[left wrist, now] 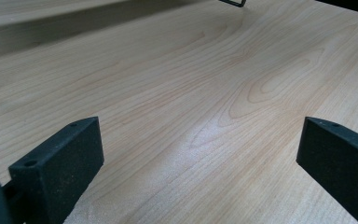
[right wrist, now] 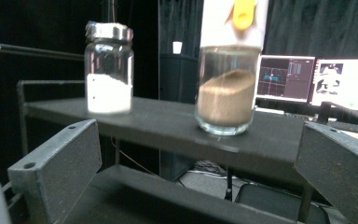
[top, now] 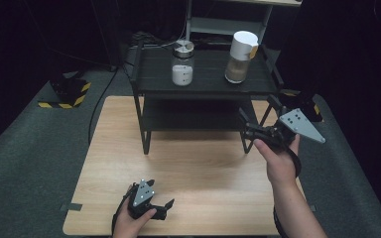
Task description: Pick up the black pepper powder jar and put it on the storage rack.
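A black two-tier rack [top: 203, 84] stands at the back of the wooden table [top: 178, 163]. Two jars sit on its top shelf [right wrist: 168, 122]. One is a glass jar of white powder [top: 183, 63] [right wrist: 108, 70] with a metal lid. The other is a taller jar of brown powder [top: 239, 58] [right wrist: 226, 86] with a white lid and a yellow tab. My right gripper [top: 257, 109] [right wrist: 200, 158] hovers open by the rack's right front corner, its jaws facing the jars and apart from them. My left gripper [top: 161, 194] [left wrist: 200, 154] rests low near the table's front edge, open over bare wood.
The rack's lower shelf [top: 193, 116] lies just below my right gripper. Lit monitors [right wrist: 307, 79] stand far behind the rack. A yellow-and-black striped object [top: 69, 94] sits on the grey floor at the left. A pale shelf unit [top: 228, 22] stands behind the table.
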